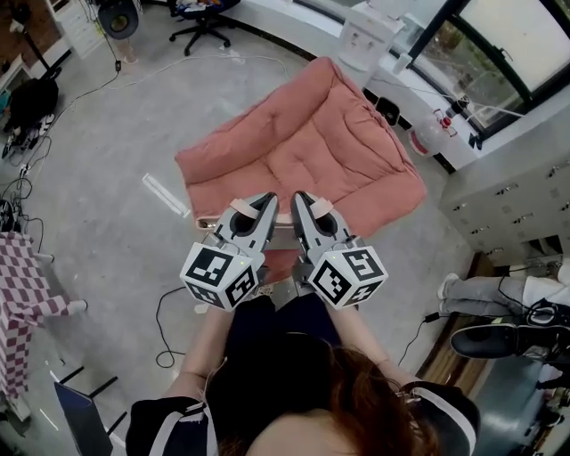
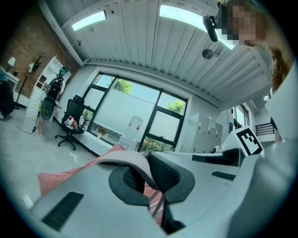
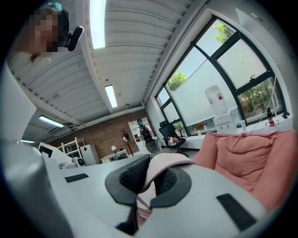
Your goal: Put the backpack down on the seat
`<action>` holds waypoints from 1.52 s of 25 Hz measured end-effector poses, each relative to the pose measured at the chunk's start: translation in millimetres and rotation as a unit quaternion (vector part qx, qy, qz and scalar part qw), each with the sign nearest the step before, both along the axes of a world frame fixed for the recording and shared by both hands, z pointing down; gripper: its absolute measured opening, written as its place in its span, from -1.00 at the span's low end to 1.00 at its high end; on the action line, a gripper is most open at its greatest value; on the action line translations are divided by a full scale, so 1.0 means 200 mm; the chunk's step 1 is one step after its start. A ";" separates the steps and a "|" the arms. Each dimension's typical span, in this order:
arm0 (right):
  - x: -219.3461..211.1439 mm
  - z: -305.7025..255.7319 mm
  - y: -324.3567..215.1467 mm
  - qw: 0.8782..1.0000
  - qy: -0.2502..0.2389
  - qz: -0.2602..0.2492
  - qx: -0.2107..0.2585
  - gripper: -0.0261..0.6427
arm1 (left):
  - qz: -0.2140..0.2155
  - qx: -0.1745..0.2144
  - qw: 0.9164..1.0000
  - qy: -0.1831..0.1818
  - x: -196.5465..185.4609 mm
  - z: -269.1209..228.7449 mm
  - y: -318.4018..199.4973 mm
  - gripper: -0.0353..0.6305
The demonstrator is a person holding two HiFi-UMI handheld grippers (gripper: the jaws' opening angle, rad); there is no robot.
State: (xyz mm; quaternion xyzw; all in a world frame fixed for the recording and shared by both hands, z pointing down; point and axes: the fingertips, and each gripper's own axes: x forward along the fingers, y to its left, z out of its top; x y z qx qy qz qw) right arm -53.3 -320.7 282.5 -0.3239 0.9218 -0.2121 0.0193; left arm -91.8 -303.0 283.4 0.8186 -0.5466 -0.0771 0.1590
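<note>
A pink padded seat (image 1: 303, 151) lies on the floor ahead of me; it also shows in the left gripper view (image 2: 60, 176) and the right gripper view (image 3: 251, 158). Side by side above its near edge, my left gripper (image 1: 256, 208) is shut on a pale pink backpack strap (image 2: 128, 160), and my right gripper (image 1: 305, 205) is shut on the other strap (image 3: 165, 160). Only a reddish-pink bit of the backpack (image 1: 283, 263) shows below and between the grippers; the rest is hidden under them.
A black office chair (image 1: 203, 18) and a fan (image 1: 118, 18) stand at the back. A water dispenser (image 1: 370, 36) and grey cabinets (image 1: 508, 196) line the right side. A checkered cloth (image 1: 22, 285) is at left, and cables trail across the grey floor.
</note>
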 end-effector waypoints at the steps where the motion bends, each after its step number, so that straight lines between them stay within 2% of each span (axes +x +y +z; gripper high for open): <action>1: -0.02 0.00 -0.01 1.000 0.002 -0.009 0.001 -0.83 | -0.006 -0.002 1.000 0.001 -0.01 0.00 -0.01 -0.83; 10: -0.19 0.02 -0.14 0.996 0.000 -0.090 -0.012 -0.83 | -0.080 -0.019 0.997 -0.001 -0.16 0.03 -0.10 -0.83; 22: -0.40 0.02 -0.29 0.981 0.006 -0.190 -0.027 -0.83 | -0.159 -0.029 0.987 -0.001 -0.34 0.03 -0.24 -0.83; 30: -0.53 0.09 -0.48 0.975 0.013 -0.218 -0.047 -0.83 | -0.195 -0.040 0.979 0.034 -0.47 0.11 -0.41 -0.83; 38: -0.66 0.18 -0.72 0.968 0.023 -0.245 -0.053 -0.83 | -0.213 -0.050 0.975 0.041 -0.58 0.19 -0.66 -0.83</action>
